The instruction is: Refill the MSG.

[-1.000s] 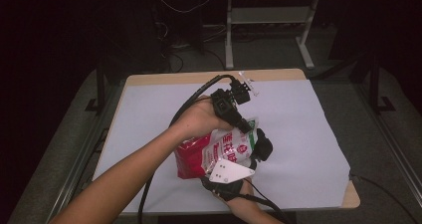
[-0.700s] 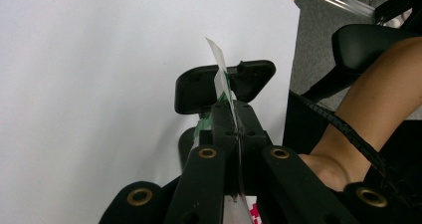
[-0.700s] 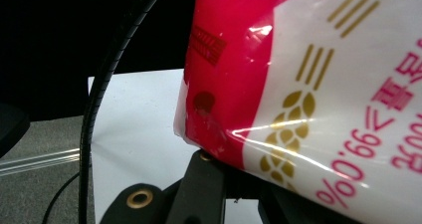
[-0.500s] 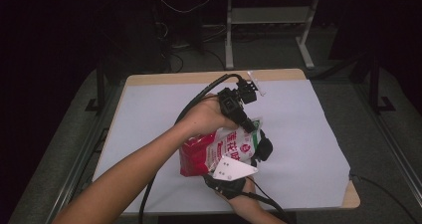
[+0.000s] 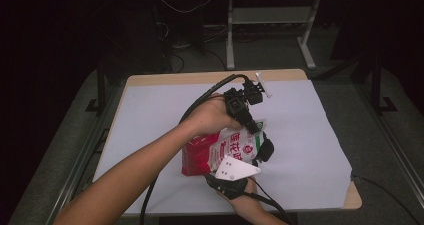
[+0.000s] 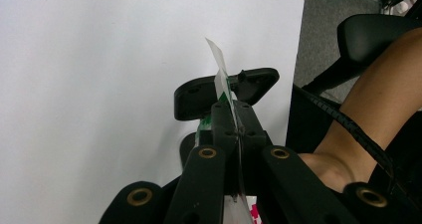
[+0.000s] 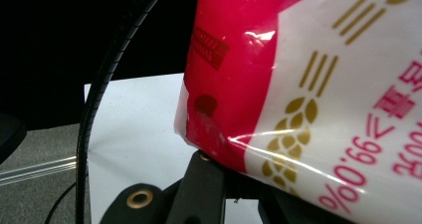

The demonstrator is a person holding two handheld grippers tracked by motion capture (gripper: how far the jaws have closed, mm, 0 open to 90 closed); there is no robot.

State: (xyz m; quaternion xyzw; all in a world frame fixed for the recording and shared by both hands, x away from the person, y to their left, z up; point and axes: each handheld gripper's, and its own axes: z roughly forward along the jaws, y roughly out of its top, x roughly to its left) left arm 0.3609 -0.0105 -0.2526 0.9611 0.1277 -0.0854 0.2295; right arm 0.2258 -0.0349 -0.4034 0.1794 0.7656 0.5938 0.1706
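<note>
A red and white plastic bag point(image 5: 220, 147) with gold wheat marks is held over the white table between both grippers. My left gripper point(image 5: 252, 127) comes in from above and is shut on the bag's upper right edge. In the left gripper view the thin bag edge point(image 6: 219, 64) sticks up between the closed jaws of the left gripper point(image 6: 234, 114). My right gripper point(image 5: 263, 150), with its grey plate point(image 5: 235, 167), is shut on the bag's lower right part. In the right gripper view the bag point(image 7: 308, 84) lies close over the right gripper point(image 7: 224, 184).
A white sheet point(image 5: 310, 135) covers the table, with a wooden rim point(image 5: 200, 77) at the far side. Black cables point(image 5: 200, 102) trail from both grippers; one cable point(image 7: 99, 99) crosses the right gripper view. A metal frame point(image 5: 270, 20) stands on the dark floor behind.
The left hand and the bag's top edge have shifted a little to the right. The right gripper has stayed where it was, and both grips are unchanged.
</note>
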